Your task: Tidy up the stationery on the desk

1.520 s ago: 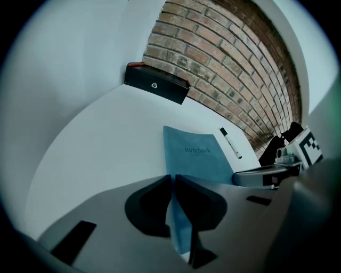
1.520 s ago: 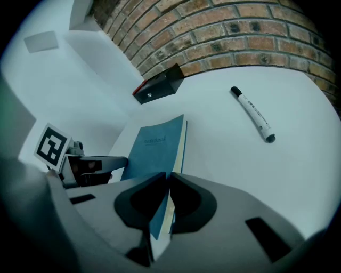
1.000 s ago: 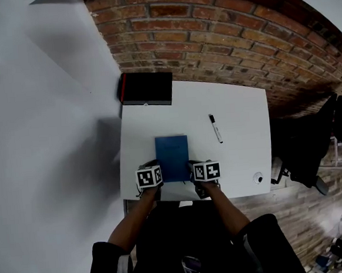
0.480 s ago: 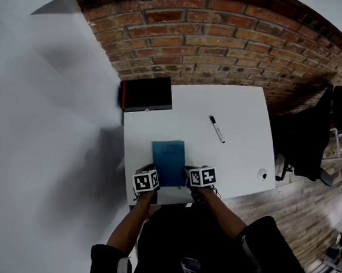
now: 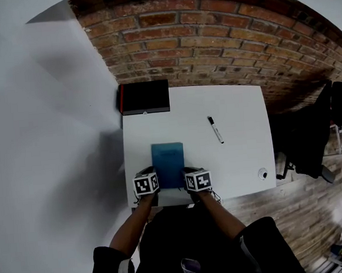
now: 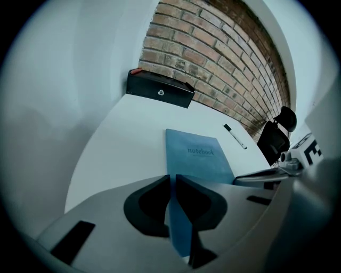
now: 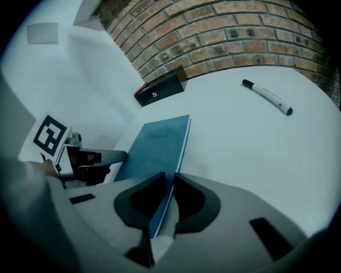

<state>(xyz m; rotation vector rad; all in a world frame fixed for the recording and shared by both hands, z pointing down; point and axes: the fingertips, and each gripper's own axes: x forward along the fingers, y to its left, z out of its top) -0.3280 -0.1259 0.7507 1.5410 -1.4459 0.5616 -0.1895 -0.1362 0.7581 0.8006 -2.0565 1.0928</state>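
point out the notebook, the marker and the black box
notebook (image 5: pixel 167 155), head view, middle of blue cover
marker (image 5: pixel 215 130), head view, middle of its white barrel
black box (image 5: pixel 145 96), head view, centre of its top

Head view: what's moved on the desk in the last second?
The left gripper and right gripper, both shut on the blue notebook's near corners, slid it slightly toward the person and leftward. Nothing was newly gripped or released. The marker and black box stayed put.
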